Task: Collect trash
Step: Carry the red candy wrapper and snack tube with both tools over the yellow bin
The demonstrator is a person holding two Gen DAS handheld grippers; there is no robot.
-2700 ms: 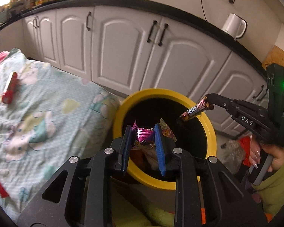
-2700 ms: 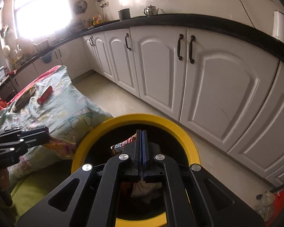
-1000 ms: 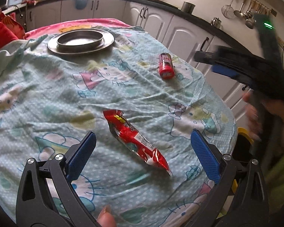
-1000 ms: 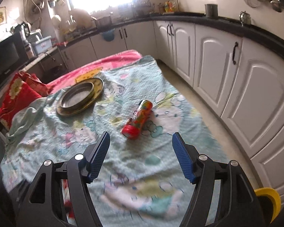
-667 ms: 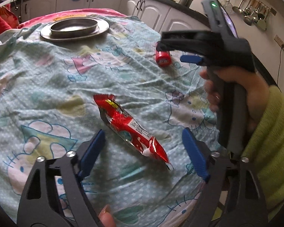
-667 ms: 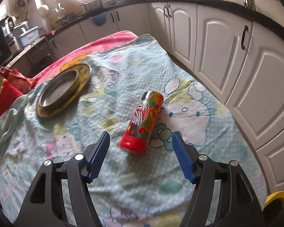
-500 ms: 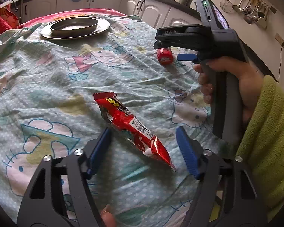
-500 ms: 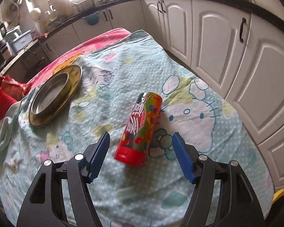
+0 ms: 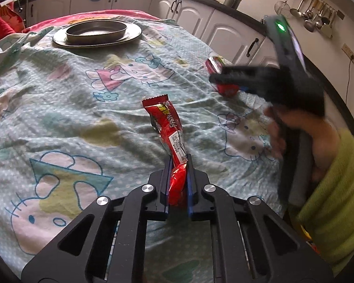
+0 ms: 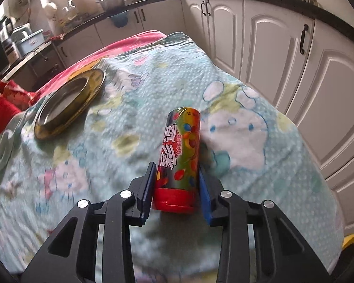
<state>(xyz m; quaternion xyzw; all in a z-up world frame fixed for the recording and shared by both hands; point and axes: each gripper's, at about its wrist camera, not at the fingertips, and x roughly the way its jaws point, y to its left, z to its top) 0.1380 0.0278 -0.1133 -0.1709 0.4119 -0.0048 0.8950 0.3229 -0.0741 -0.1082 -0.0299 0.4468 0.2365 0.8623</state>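
Pale green cotton, printed with cartoon cats, is spread as a blanket (image 9: 66, 108) over the whole raised surface, and white cabinets (image 10: 283, 54) under a dark counter are seen beyond its far edge. At the far end of the blanket a round metal plate (image 9: 132, 34) is laid flat, with a shallower dish nested on it; the same plate (image 10: 92, 82) is seen at the upper left of the right wrist view.

The right gripper (image 10: 175, 188) is held by a hand (image 9: 318, 139) in a green sleeve (image 9: 335, 188). Its jaws are closing, and the candy tube (image 10: 179, 151) lies between them on the blanket, red cap nearest the camera. The blue pads stand just beside the tube's sides at the cap end; whether they already press on it cannot be told. In the left wrist view this tube (image 9: 226, 89) is largely hidden behind the blurred gripper body.

The left gripper (image 9: 178, 179) is clamped tight on the near end of a red wrapper (image 9: 170, 127), which is pinched between the blue pads. The rest of the wrapper is stretched forward from the jaws, its crimped far end towards the middle of the blanket.
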